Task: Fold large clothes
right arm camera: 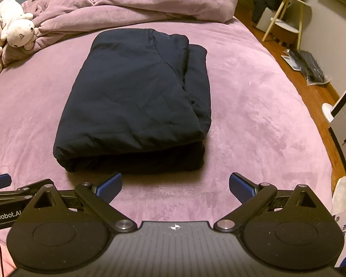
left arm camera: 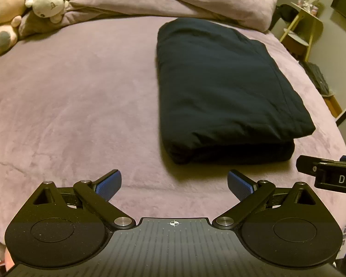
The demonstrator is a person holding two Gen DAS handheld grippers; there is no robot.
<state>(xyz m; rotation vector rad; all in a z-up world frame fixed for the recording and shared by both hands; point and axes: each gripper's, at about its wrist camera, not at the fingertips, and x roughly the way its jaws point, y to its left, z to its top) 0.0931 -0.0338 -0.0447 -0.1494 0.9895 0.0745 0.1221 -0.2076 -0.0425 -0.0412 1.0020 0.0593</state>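
With the dark navy garment already lying as a compact layered rectangle on the mauve bed, folding looks essentially complete; left claw and right claw hover side by side just short of its near edge, fingers spread apart, holding nothing.

Folded garment on the bed, at 12 o'clock from the right gripper and just beyond its spread fingertips. From the left gripper, same garment at 1 o'clock. Bunched duvet behind the garment, along the far end of the bed. Plush toys at 10 o'clock, against the duvet's left end. Small side table at 2 o'clock, on the floor right of the bed.
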